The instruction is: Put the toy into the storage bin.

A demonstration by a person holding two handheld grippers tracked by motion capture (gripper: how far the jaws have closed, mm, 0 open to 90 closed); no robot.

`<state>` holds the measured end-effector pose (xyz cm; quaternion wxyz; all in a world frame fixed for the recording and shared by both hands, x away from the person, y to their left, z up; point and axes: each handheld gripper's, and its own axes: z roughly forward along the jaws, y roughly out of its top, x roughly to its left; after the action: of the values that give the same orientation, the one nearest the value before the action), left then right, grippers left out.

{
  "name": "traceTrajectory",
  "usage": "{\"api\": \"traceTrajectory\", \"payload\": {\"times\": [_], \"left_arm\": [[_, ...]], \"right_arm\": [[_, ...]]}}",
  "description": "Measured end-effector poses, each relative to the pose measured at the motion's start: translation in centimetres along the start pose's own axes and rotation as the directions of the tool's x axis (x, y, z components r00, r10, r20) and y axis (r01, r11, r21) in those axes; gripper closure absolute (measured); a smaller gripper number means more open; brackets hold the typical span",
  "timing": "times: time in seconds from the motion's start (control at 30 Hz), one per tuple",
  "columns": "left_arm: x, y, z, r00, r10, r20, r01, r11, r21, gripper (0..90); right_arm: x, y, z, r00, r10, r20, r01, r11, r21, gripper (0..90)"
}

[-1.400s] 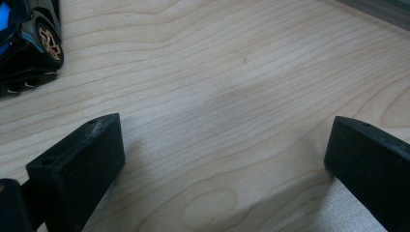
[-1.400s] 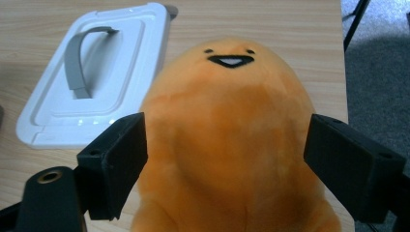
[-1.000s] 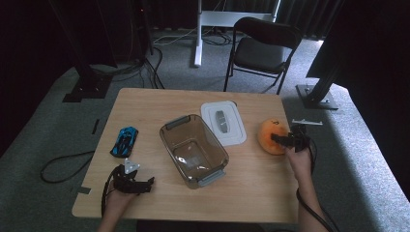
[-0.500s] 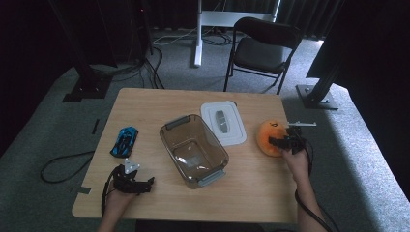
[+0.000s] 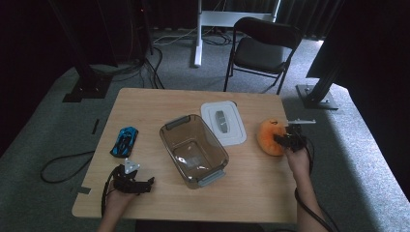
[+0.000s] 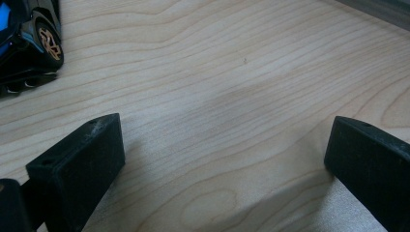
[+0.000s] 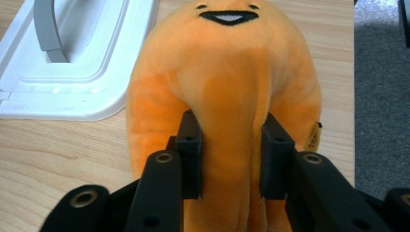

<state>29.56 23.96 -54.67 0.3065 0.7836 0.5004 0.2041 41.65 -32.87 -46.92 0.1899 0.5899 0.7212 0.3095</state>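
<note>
Plush (image 5: 269,137), orange, sits on the worktop (image 5: 251,193) at my right edge, just right of the lid (image 5: 223,122). In the right gripper view the plush (image 7: 227,87) has a black smile at its far end and a small tag on its right flank. I note a raised ridge of fabric pinched between the two black fingers (image 7: 189,154).

Largest to smallest:

Worktop: light wood grain, rectangular, on grey carpet. A black folding chair (image 5: 261,50) stands on the floor beyond its far edge.

Bin (image 5: 194,150): clear, brownish, grey handles at both short ends, set at an angle near the middle of the worktop. I see nothing in it.

Lid: white, with a grey handle in its centre, lying flat just behind and right of the bin; a lid corner (image 7: 72,63) shows beside the plush in the right gripper view.

Plush: as above, resting on the worktop.

Toy car (image 5: 124,141): blue and black, left of the bin, apart from it. Its rear wheel (image 6: 48,46) shows at the top left of the left gripper view.

Right gripper (image 5: 285,140): fingers narrow, closed onto the plush from the near side.

Left gripper (image 5: 141,185): held low at the near left corner, fingers (image 6: 82,164) wide, bare wood between them, holding nothing.
</note>
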Motion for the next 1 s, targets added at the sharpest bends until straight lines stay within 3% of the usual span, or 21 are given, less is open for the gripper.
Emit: {"api": "traceTrajectory", "payload": {"times": [0.57,1.0], "left_arm": [[0.0,0.0,0.0,1.0,0.0,0.0,0.0,1.0,0.0,1.1],[0.0,0.0,0.0,1.0,0.0,0.0,0.0,1.0,0.0,1.1]], "right_arm": [[0.1,1.0,-2.3,0.9998,-0.006,-0.019,0.006,0.999,-0.049,69.2],[1.1,1.9,-3.6,0.9973,-0.056,-0.048,0.052,0.996,-0.069,69.2]]}}
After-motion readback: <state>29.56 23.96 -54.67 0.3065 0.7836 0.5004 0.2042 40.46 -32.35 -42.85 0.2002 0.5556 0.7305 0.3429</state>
